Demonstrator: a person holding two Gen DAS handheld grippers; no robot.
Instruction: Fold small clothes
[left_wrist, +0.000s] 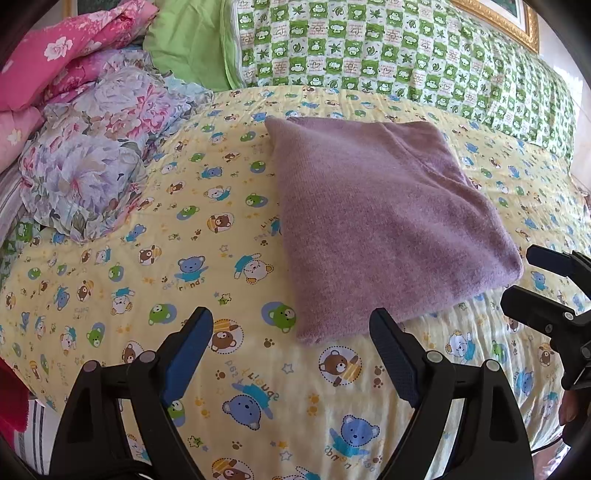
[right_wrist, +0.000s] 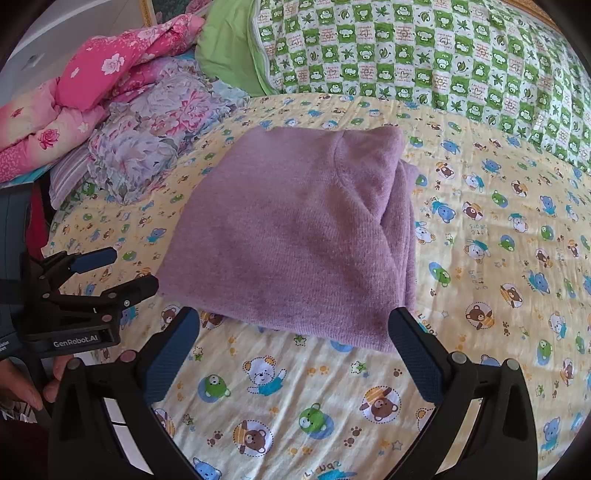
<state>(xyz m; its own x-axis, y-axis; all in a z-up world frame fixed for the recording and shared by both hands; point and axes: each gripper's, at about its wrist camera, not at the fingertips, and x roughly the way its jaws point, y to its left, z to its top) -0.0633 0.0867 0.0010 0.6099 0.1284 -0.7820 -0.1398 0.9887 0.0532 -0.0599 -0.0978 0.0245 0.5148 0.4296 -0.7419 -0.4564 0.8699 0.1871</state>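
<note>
**Sweater folded on the bed**

The left gripper (left_wrist: 291, 325) has its jaws wide apart and holds nothing. The right gripper (right_wrist: 295, 326) is spread wide too, with nothing in it. Just past both lies the purple sweater (right_wrist: 295, 236), folded flat on the bear sheet (right_wrist: 480, 258). Flowery quilts (left_wrist: 92, 147) sit to the left.

Fuzzy matt knit sweater (right_wrist: 295, 236)

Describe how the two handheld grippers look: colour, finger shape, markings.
Both the left gripper and the right gripper have black plastic frames, wedge-shaped fingers with textured dark-blue pads and round silver-grey pivot pins. White "GenRobot.AI" lettering marks the left one's body in the right wrist view.
</note>
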